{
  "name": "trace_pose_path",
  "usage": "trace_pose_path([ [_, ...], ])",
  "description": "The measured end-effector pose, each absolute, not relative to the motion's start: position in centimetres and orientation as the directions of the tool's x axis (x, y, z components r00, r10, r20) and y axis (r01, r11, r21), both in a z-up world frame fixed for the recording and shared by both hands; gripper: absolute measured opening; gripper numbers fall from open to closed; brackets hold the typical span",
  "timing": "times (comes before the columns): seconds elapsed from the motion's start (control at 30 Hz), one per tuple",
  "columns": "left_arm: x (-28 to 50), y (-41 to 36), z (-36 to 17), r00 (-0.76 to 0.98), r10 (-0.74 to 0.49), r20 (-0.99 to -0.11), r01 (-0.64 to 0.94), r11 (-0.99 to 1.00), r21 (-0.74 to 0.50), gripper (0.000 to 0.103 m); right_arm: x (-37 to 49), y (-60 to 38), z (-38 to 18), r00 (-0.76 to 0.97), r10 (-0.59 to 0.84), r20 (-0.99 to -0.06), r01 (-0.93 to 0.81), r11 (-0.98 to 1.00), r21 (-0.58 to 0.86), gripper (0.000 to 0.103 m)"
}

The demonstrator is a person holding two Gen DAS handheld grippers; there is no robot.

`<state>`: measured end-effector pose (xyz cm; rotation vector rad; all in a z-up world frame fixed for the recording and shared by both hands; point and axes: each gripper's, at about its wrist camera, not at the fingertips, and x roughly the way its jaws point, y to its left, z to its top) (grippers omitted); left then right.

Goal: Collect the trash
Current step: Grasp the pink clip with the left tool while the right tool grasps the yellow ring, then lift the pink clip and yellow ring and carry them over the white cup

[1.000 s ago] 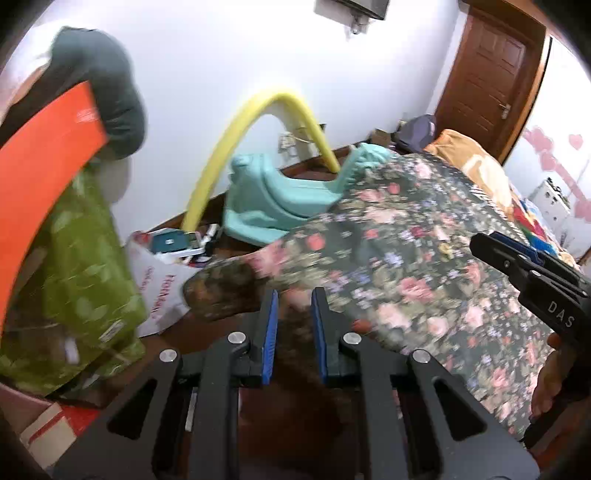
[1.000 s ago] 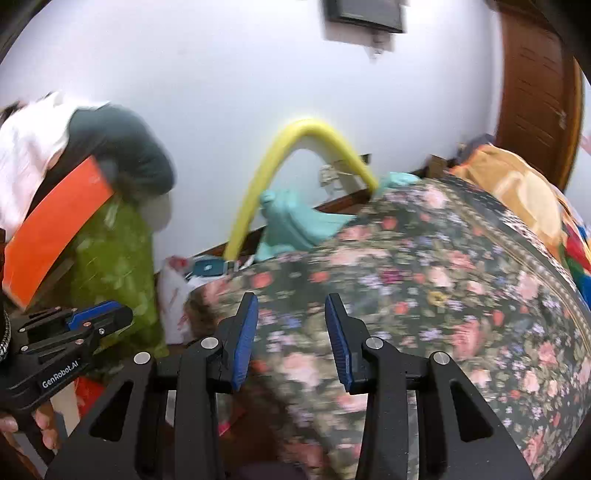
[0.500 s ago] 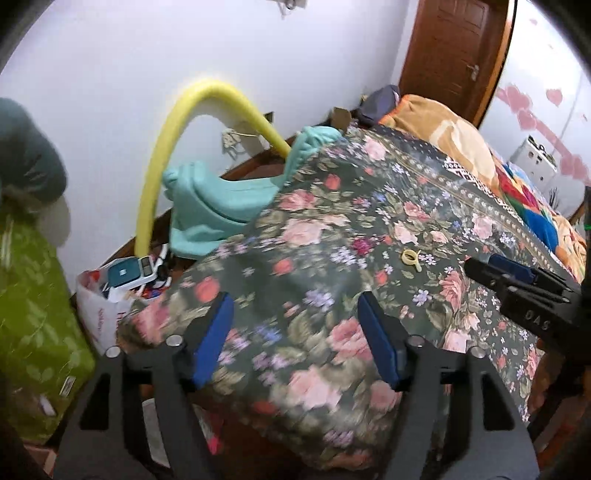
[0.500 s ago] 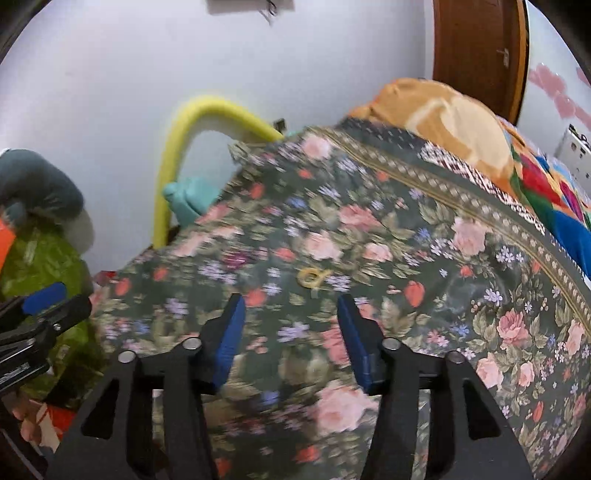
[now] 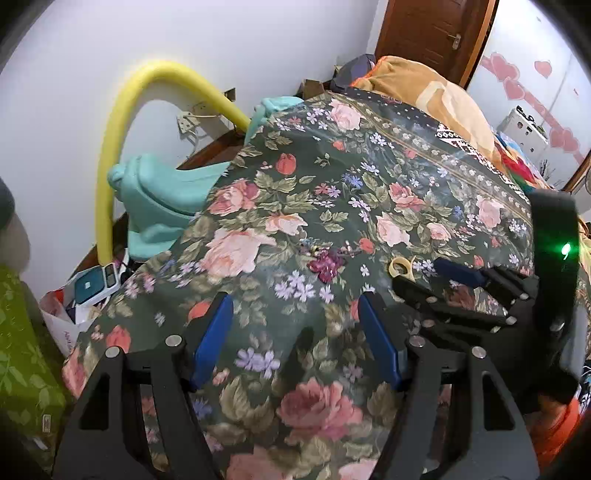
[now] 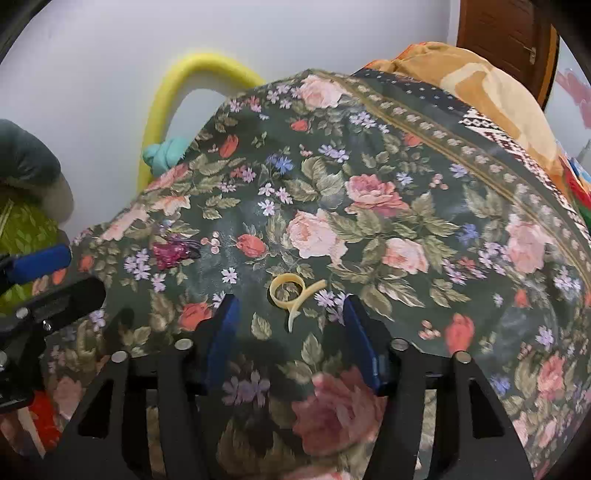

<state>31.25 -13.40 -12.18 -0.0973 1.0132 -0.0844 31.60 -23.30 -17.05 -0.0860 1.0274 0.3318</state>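
A pale yellow plastic ring scrap (image 6: 291,291) lies on the dark floral bedspread (image 6: 388,206); it also shows in the left wrist view (image 5: 400,265). A small crumpled purple-red scrap (image 6: 171,252) lies to its left, seen too in the left wrist view (image 5: 327,263). My right gripper (image 6: 290,317) is open, hovering just short of the yellow ring, which sits between its fingertips' line. My left gripper (image 5: 295,325) is open and empty over the bedspread, a little short of the purple scrap. The right gripper also appears in the left wrist view (image 5: 454,280).
A yellow foam tube (image 5: 110,147) arches against the white wall, with a teal plastic seat (image 5: 162,199) below it. A white bag of items (image 5: 85,295) and a green bag (image 5: 22,354) stand at the left. An orange blanket (image 5: 436,96) lies further up the bed, near a brown door (image 5: 432,33).
Both grippers rose from the bed's edge to over the bedspread. The left gripper opened wide. The right gripper closed in on the yellow ring.
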Motion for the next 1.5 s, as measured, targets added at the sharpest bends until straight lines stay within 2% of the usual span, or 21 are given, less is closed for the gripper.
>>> trace_pose_path([
  [0.07,31.9,-13.5,-12.6,0.521,-0.137,-0.842,0.037,0.99,-0.138,0.069,31.8,-22.9,-17.6,0.479,0.214,-0.851,-0.313,0.948,0.062,0.038],
  [0.13,32.8,-13.9,-13.1,0.513,-0.146,-0.846,0.053,0.989,-0.139,0.069,31.9,-22.7,-17.8,0.481,0.222,-0.848,-0.324,0.944,0.063,0.019],
  [0.17,33.0,-14.1,-13.3,0.511,-0.147,-0.847,0.058,0.989,-0.137,0.068,32.0,-22.7,-17.9,0.471,0.236,-0.85,-0.326,0.942,0.08,0.019],
  [0.23,33.7,-14.7,-13.8,0.504,-0.147,-0.851,0.079,0.989,-0.124,0.057,32.0,-23.2,-17.9,0.473,0.259,-0.842,-0.321,0.941,0.109,0.019],
  [0.47,35.3,-16.2,-15.4,0.49,-0.114,-0.864,0.117,0.991,-0.064,0.051,31.5,-25.9,-17.2,0.47,0.301,-0.83,-0.283,0.942,0.182,0.019],
  [0.5,35.4,-16.5,-15.6,0.491,-0.113,-0.864,0.124,0.991,-0.059,0.048,31.3,-26.2,-17.1,0.472,0.3,-0.829,-0.279,0.943,0.182,0.019],
  [0.53,35.5,-16.8,-15.7,0.493,-0.11,-0.863,0.131,0.99,-0.052,0.039,31.0,-26.6,-16.8,0.476,0.299,-0.827,-0.274,0.944,0.183,0.019],
  [0.6,35.7,-17.2,-15.8,0.496,-0.083,-0.864,0.138,0.99,-0.016,0.028,30.7,-26.8,-16.4,0.479,0.296,-0.826,-0.272,0.945,0.18,0.019],
  [0.83,34.4,-17.3,-14.4,0.5,-0.097,-0.86,0.147,0.989,-0.026,0.028,30.3,-26.5,-14.8,0.489,0.31,-0.815,-0.273,0.942,0.195,0.019],
  [1.13,30.1,-16.0,-9.6,0.557,-0.147,-0.818,0.138,0.987,-0.083,0.028,27.9,-24.6,-11.5,0.51,0.341,-0.79,-0.314,0.928,0.199,0.019],
  [1.5,23.2,-12.0,-5.1,0.628,-0.103,-0.772,0.08,0.994,-0.068,0.028,23.5,-20.1,-7.2,0.529,0.398,-0.75,-0.401,0.896,0.192,0.019],
])
